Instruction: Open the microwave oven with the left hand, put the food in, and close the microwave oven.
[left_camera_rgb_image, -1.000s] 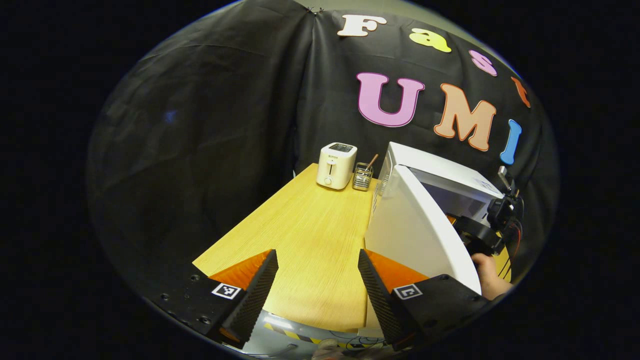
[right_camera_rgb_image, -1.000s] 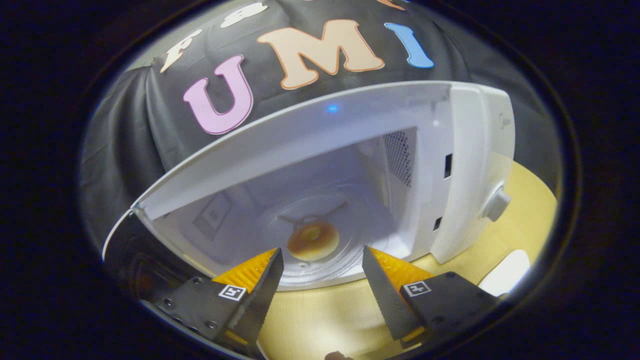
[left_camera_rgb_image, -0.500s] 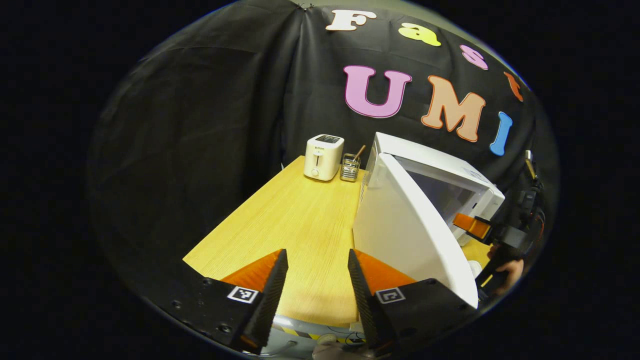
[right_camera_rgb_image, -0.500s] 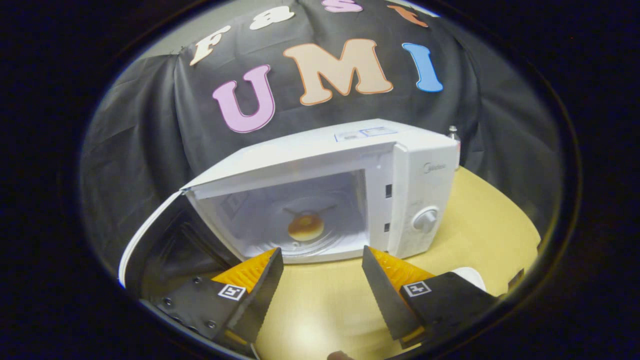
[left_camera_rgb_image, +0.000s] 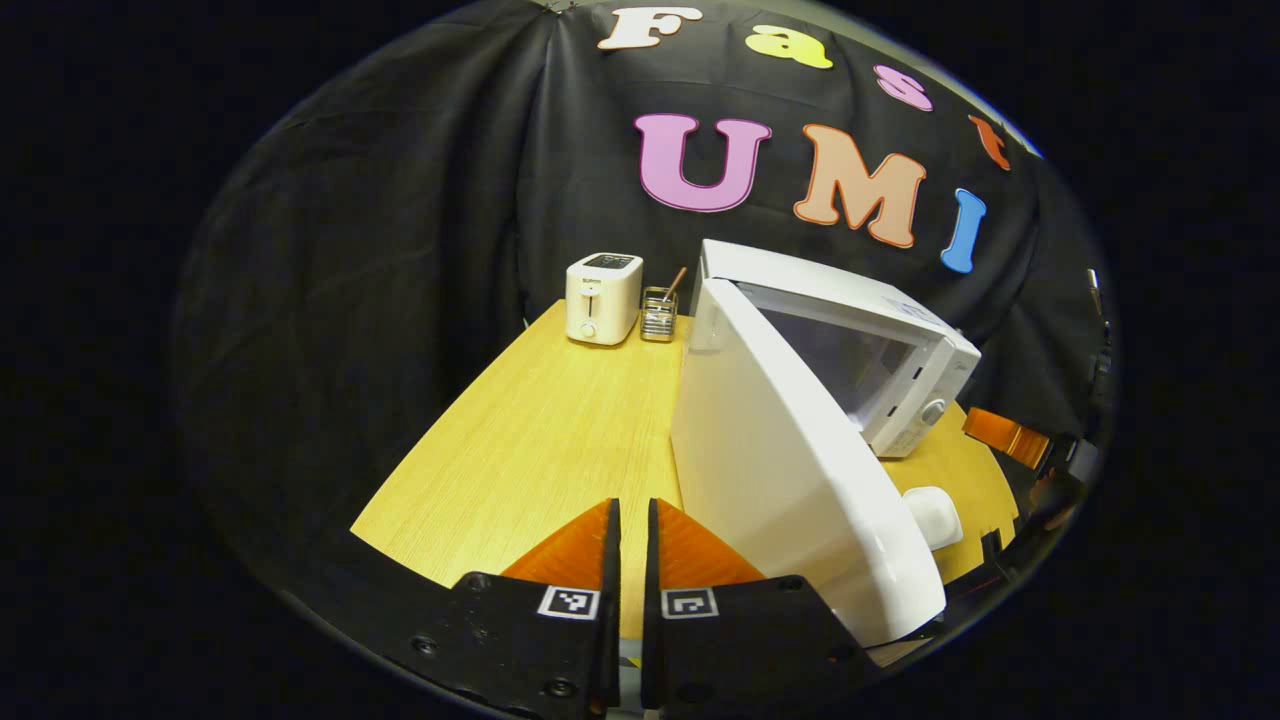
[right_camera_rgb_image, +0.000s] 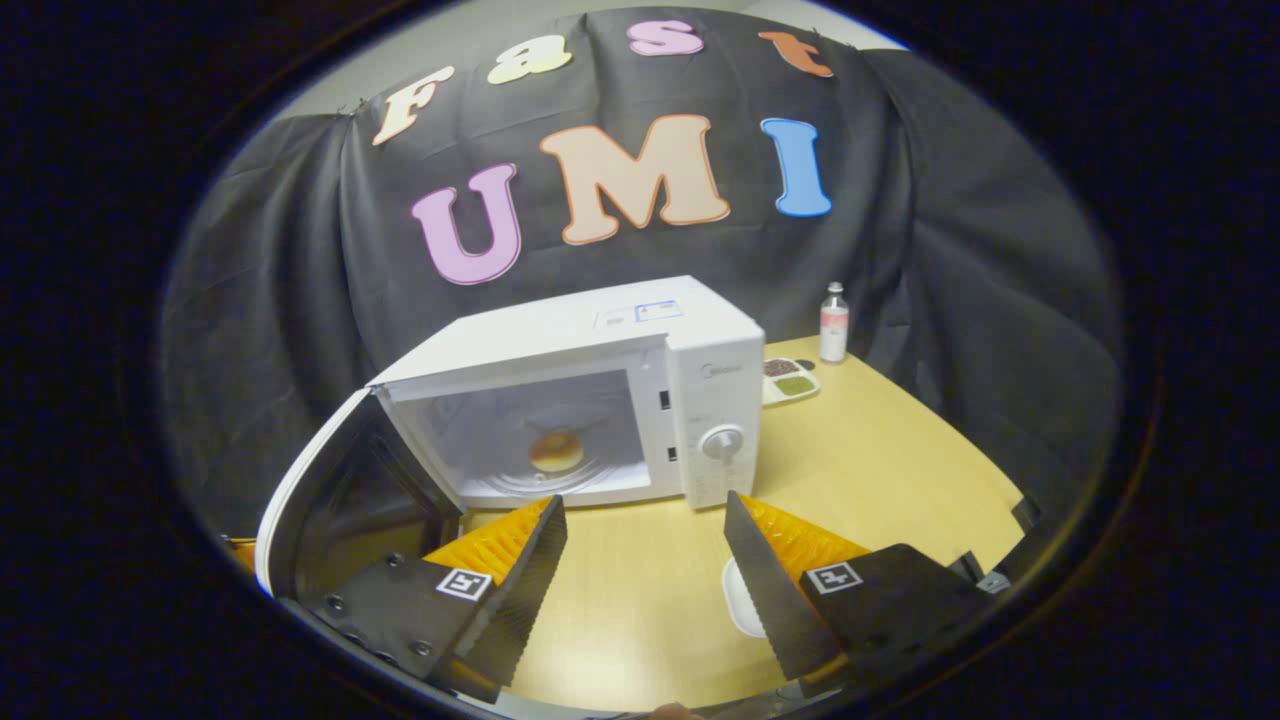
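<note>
1. Booth: wood table (left_camera_rgb_image: 560, 420) against the black cloth wall, with the microwave (right_camera_rgb_image: 640, 340) on it, door (left_camera_rgb_image: 790, 480) swung wide.
2. Nearest, left gripper view: your left gripper (left_camera_rgb_image: 630, 560) now has its fingers almost together with nothing between them. A second ago they stood wide apart. It sits just left of the door's free edge, not touching it.
3. Right gripper view: your right gripper (right_camera_rgb_image: 640, 560) is spread wide and empty, same spread as a second ago, but it's pulled back. It was at the cavity mouth; now it's over the table in front, well clear of the opening. A white dish (right_camera_rgb_image: 738, 600) lies on the table by its right finger.
4. Food: the bun (right_camera_rgb_image: 556, 450) is inside on the turntable, alone, roughly centred.
5. My read: placement is done and the right hand is out of the door's path. Only the close is left.
6. The narrowed left fingers look set for a push on the door's outer face. Watch that the right gripper stays clear of the swing.
7. Far back: toaster (left_camera_rgb_image: 603, 297) and utensil holder (left_camera_rgb_image: 658, 312) left of the microwave; bottle (right_camera_rgb_image: 833, 322) and small tray (right_camera_rgb_image: 790, 382) to its right. None near the door's arc.
</note>
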